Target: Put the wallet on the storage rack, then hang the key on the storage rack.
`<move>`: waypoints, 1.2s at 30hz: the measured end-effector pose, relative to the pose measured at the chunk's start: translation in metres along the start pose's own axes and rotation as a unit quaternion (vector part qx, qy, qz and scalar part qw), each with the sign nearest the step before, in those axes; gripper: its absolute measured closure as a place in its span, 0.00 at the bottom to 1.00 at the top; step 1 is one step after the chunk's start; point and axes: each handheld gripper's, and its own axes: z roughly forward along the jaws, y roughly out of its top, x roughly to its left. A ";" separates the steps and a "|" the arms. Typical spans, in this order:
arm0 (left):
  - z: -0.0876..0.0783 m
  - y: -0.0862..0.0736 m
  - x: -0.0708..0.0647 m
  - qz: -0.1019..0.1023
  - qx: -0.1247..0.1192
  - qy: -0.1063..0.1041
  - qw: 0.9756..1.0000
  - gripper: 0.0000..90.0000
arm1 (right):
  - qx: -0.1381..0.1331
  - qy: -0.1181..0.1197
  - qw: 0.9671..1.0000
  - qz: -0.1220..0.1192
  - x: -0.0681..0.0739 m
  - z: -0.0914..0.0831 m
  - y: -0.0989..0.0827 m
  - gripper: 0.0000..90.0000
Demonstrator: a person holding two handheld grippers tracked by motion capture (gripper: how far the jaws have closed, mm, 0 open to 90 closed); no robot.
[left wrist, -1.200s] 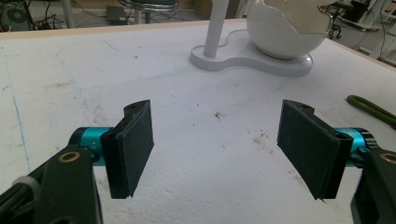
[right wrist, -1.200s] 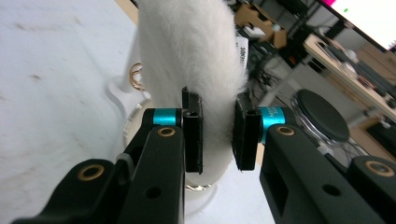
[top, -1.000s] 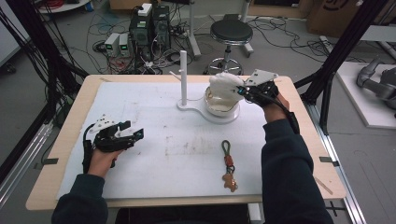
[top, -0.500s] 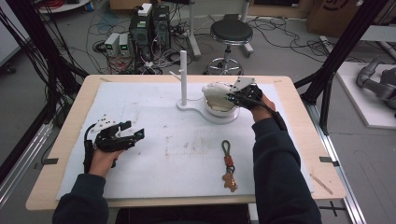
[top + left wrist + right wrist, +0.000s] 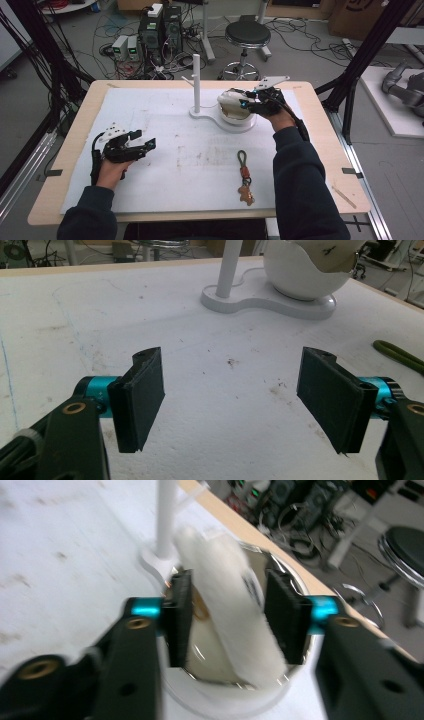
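Showing a bench point(image 5: 320, 150) covered by a white mat point(image 5: 200, 150), seen from above the person's side. At about 1 o'clock from the mat's centre stands a white stand point(image 5: 220, 117) with a flat base, an upright post point(image 5: 196, 80) at its left end and a bowl point(image 5: 232, 112) at its right end.

The right tool point(image 5: 245, 104) is at the bowl, the hand point(image 5: 280, 117) reaching in from 3 o'clock. In the right gripper view, the right tool point(image 5: 227, 615) has its jaws set on either side of a pale, slab-like lid point(image 5: 230, 625) that stands tilted in the bowl point(image 5: 215, 700); the frame is blurred, and whether the pads actually press the lid cannot be told. The post point(image 5: 167, 515) rises just behind the bowl, at 11 o'clock from the jaws.

The left tool point(image 5: 142, 142) sits low over the mat at 9 o'clock, well apart from the stand, held by the left hand point(image 5: 112, 170). In the left gripper view, the left tool point(image 5: 230, 390) has its jaws spread wide with bare mat point(image 5: 225, 405) between them. Ahead of it, at 12 to 1 o'clock, are the stand point(image 5: 270, 295) and the bowl point(image 5: 305, 270) with the lid point(image 5: 330, 252) on its rim.

A keyring point(image 5: 244, 172) with a green cord loop lies on the mat at 5 o'clock, near the right sleeve point(image 5: 300, 190); its cord point(image 5: 397, 355) shows at the right edge of the left gripper view.
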 end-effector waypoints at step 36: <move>-0.001 -0.003 0.001 0.013 -0.003 0.023 1.000 0.21 | -0.021 -0.048 0.988 0.147 0.048 -0.069 -0.121 0.31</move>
